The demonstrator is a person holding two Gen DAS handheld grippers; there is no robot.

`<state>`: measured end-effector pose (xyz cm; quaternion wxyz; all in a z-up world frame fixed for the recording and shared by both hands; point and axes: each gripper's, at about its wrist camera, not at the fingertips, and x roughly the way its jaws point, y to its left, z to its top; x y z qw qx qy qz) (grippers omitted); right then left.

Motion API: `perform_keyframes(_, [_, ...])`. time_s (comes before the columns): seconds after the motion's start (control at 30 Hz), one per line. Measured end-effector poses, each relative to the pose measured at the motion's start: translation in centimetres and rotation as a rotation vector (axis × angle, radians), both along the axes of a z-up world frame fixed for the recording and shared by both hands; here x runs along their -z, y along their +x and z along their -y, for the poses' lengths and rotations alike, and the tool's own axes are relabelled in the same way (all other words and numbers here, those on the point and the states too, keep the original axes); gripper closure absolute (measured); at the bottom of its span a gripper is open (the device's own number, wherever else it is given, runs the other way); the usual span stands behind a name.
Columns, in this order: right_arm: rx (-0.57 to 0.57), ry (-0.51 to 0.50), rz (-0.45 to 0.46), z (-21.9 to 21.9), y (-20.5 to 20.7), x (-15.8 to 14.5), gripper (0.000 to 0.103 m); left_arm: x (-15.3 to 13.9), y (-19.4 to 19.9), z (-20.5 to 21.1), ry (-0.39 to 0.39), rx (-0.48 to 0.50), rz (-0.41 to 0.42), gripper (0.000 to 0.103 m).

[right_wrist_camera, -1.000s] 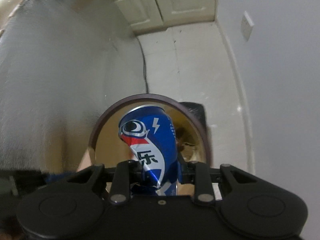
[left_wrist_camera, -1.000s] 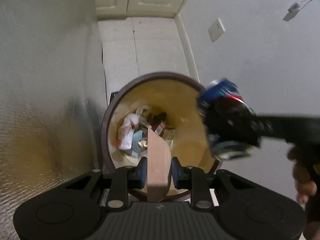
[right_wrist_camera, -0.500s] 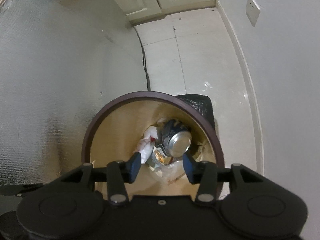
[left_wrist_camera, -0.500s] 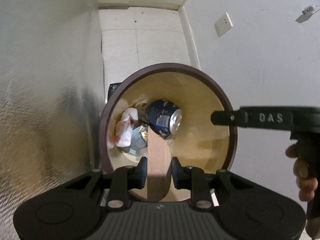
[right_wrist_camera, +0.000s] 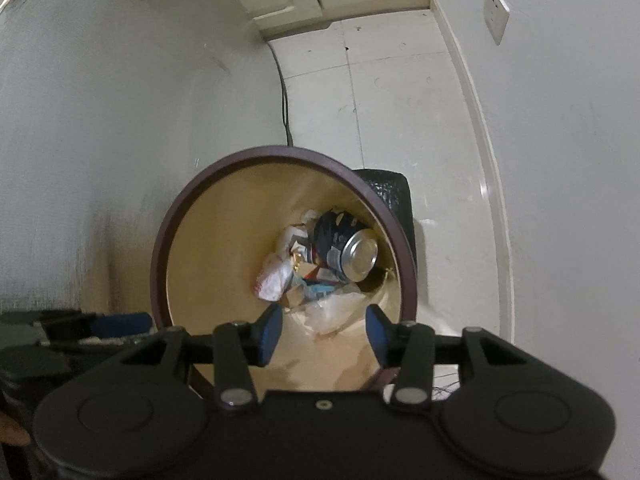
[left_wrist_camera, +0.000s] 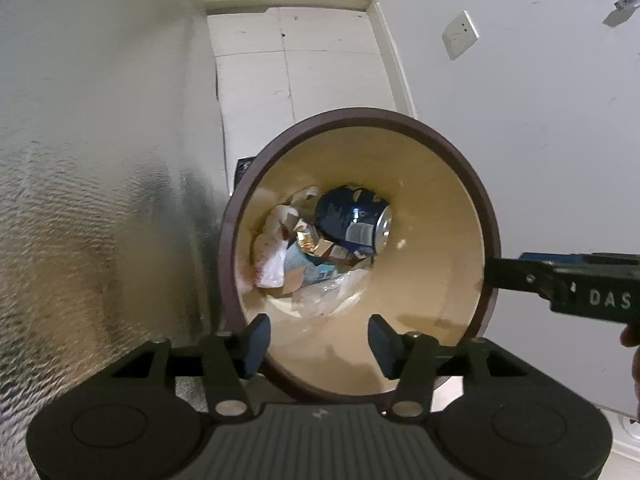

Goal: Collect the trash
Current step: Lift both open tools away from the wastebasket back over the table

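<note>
A round trash bin with a dark brown rim [left_wrist_camera: 400,117] and tan inside stands on the floor below both grippers; it also shows in the right wrist view [right_wrist_camera: 256,154]. A crushed blue soda can [left_wrist_camera: 352,220] lies at its bottom on wrappers and a white bag [left_wrist_camera: 272,256]; the can [right_wrist_camera: 348,248] shows in the right view too. My left gripper [left_wrist_camera: 318,340] is open and empty above the bin's near rim. My right gripper [right_wrist_camera: 324,334] is open and empty above the bin; its body shows at the right of the left view [left_wrist_camera: 568,284].
A silvery textured wall [left_wrist_camera: 100,200] runs along the left of the bin. A white wall with a socket [left_wrist_camera: 460,36] runs along the right. A black object [right_wrist_camera: 392,192] stands behind the bin. Pale tiled floor [right_wrist_camera: 380,92] leads to white cabinet doors.
The right gripper opened and the blue can dropped into the bin. The left gripper then opened and the brown flat piece it held is gone from its fingers.
</note>
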<state>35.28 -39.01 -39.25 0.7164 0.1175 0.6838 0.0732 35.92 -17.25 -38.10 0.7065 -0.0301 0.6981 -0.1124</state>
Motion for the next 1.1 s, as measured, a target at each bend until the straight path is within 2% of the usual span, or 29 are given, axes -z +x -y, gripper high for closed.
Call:
perform_keyframes(0.13, [-0.038,-0.015,0.025,0.2,-1.0,-0.9,0.051,-0.6,-0.1,-0.6,0.021,-0.008,0.010,0.036])
perform_keyframes(0.27, [-0.048,-0.019,0.051,0.7,-1.8,-2.1,0.039,-1.5,-0.3,-0.9,0.031,-0.012,0.025,0.028])
perform_keyframes(0.53, [-0.028,-0.040,0.104,1.8,-3.3,-4.7,0.019,-3.7,-1.2,-1.0,0.041,-0.029,0.073,0.005])
perform_keyframes(0.6, [-0.023,-0.045,0.111,2.0,-3.7,-5.2,0.009,-4.4,-1.4,-1.0,0.040,-0.033,0.091,0.000])
perform_keyframes(0.67, [-0.020,-0.054,0.122,2.1,-4.1,-5.7,0.003,-5.1,-1.7,-1.0,0.036,-0.037,0.108,0.000])
perform_keyframes(0.77, [-0.012,-0.068,0.136,2.3,-4.6,-6.3,0.000,-5.9,-2.1,-1.1,0.032,-0.042,0.125,0.000])
perform_keyframes(1.1, [0.008,-0.101,0.164,3.1,-6.2,-8.3,0.000,-8.3,-3.8,-0.9,0.039,-0.038,0.164,0.000])
